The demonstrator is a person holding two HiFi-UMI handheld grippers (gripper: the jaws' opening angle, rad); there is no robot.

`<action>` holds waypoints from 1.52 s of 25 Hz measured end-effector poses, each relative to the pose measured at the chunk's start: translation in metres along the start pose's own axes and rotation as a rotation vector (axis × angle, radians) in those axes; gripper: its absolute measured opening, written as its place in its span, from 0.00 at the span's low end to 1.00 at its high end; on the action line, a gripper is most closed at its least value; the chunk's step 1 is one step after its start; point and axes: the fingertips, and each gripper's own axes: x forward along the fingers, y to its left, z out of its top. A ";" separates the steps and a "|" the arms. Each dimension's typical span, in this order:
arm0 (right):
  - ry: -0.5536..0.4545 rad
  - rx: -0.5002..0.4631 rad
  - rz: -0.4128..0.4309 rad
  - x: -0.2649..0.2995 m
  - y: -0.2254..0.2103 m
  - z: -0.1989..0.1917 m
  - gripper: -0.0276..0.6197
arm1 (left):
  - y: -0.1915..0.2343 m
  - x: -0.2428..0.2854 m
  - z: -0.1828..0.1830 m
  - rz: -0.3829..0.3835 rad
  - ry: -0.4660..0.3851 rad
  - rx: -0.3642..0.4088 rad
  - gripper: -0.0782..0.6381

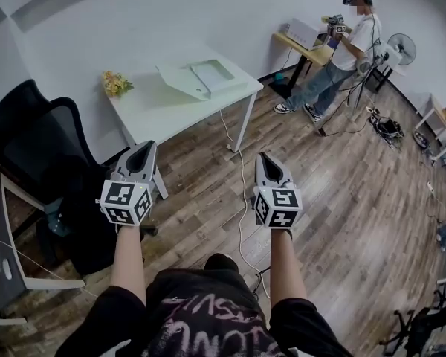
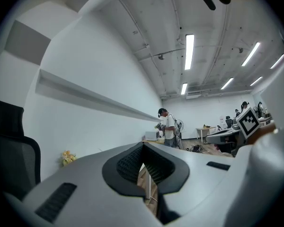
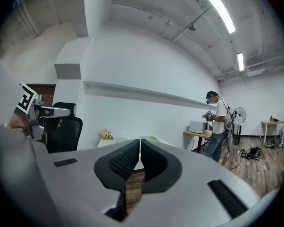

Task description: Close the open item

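A white table (image 1: 145,110) stands against the white wall (image 1: 134,21) on wood floor (image 1: 342,199); left of it a black chair (image 1: 37,140), on its corner probably flowers (image 1: 116,83).

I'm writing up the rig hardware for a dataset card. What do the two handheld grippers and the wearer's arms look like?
The left gripper and right gripper are light grey, tapering shells, with black ribbed pads lining the jaws. Each carries a cube of black-and-white square markers at the hand end. No cables show on them. The person wears a black short-sleeved top with pinkish print; the forearms are uncovered.

Matt grey plastic left gripper (image 1: 146,149); wood-plank floor (image 1: 342,199).
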 end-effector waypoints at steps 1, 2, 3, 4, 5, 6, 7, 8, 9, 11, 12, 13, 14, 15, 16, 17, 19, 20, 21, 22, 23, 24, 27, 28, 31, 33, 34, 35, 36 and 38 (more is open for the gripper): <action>-0.002 0.002 -0.005 0.001 -0.001 0.000 0.08 | 0.000 0.000 0.000 -0.001 0.000 -0.001 0.13; -0.004 0.003 -0.010 0.003 -0.001 0.000 0.08 | 0.001 0.001 0.000 0.000 -0.002 0.000 0.13; -0.004 0.001 -0.012 0.005 -0.001 -0.001 0.08 | 0.003 0.002 0.000 0.002 -0.004 0.001 0.13; -0.002 -0.002 -0.012 0.007 -0.002 -0.001 0.08 | 0.005 0.004 0.000 0.004 -0.006 0.003 0.13; 0.001 -0.002 -0.010 0.011 -0.002 -0.002 0.08 | 0.007 0.007 -0.001 0.006 -0.007 0.004 0.13; 0.003 -0.001 -0.009 0.015 -0.003 -0.002 0.08 | 0.009 0.010 -0.003 0.008 -0.006 0.004 0.13; 0.004 -0.001 -0.008 0.020 -0.004 -0.002 0.08 | 0.012 0.013 -0.004 0.010 -0.004 0.004 0.13; 0.005 -0.004 -0.006 0.026 -0.005 -0.002 0.08 | 0.014 0.017 -0.006 0.013 -0.002 0.004 0.13; 0.006 -0.009 -0.004 0.033 -0.006 -0.002 0.08 | 0.017 0.022 -0.007 0.016 -0.001 0.005 0.13; 0.006 -0.009 0.002 0.046 -0.009 -0.002 0.08 | 0.023 0.032 -0.010 0.020 0.005 0.004 0.13; 0.007 -0.006 0.005 0.053 -0.011 -0.002 0.08 | 0.025 0.038 -0.011 0.021 0.009 0.002 0.13; 0.008 -0.002 0.008 0.060 -0.013 -0.002 0.08 | 0.027 0.045 -0.012 0.022 0.012 0.001 0.13; 0.009 0.004 0.013 0.068 -0.015 -0.002 0.08 | 0.030 0.052 -0.013 0.022 0.015 0.000 0.13; 0.011 0.017 0.018 0.076 -0.017 -0.001 0.08 | 0.032 0.059 -0.014 0.023 0.019 0.003 0.13; 0.010 0.032 0.023 0.084 -0.019 -0.001 0.08 | 0.035 0.067 -0.016 0.023 0.025 0.007 0.13; 0.010 0.041 0.026 0.093 -0.022 0.000 0.08 | 0.037 0.075 -0.018 0.023 0.031 0.011 0.13; 0.015 0.040 0.029 0.113 -0.029 0.001 0.08 | 0.042 0.094 -0.023 0.023 0.044 0.011 0.13; 0.019 0.039 0.031 0.123 -0.033 0.001 0.08 | 0.044 0.103 -0.026 0.025 0.052 0.008 0.13; 0.021 0.040 0.035 0.132 -0.037 0.000 0.08 | 0.046 0.112 -0.029 0.027 0.059 0.004 0.13; 0.021 0.042 0.041 0.141 -0.041 0.000 0.08 | 0.049 0.121 -0.031 0.031 0.064 0.000 0.13; 0.019 0.040 0.047 0.151 -0.046 0.001 0.08 | 0.051 0.131 -0.032 0.035 0.066 -0.004 0.13; 0.016 0.033 0.053 0.161 -0.050 0.001 0.08 | 0.053 0.141 -0.033 0.040 0.066 -0.007 0.13; 0.020 0.002 0.065 0.192 -0.067 -0.001 0.08 | 0.059 0.172 -0.035 0.056 0.069 -0.012 0.13; 0.025 0.004 0.071 0.202 -0.073 -0.002 0.08 | 0.060 0.183 -0.036 0.062 0.071 -0.011 0.13; 0.034 0.013 0.095 0.235 -0.092 -0.003 0.08 | 0.066 0.217 -0.038 0.085 0.073 -0.014 0.13; 0.037 0.011 0.114 0.258 -0.105 -0.002 0.08 | 0.069 0.239 -0.039 0.104 0.078 -0.013 0.13; 0.039 0.011 0.123 0.268 -0.112 -0.002 0.08 | 0.069 0.249 -0.039 0.114 0.082 -0.012 0.13; 0.041 0.012 0.132 0.278 -0.118 -0.001 0.08 | 0.070 0.257 -0.040 0.124 0.087 -0.011 0.13; 0.041 0.011 0.139 0.286 -0.124 0.000 0.08 | 0.070 0.265 -0.040 0.134 0.090 -0.012 0.13; 0.033 -0.001 0.147 0.303 -0.135 0.005 0.08 | 0.072 0.280 -0.037 0.151 0.089 -0.014 0.13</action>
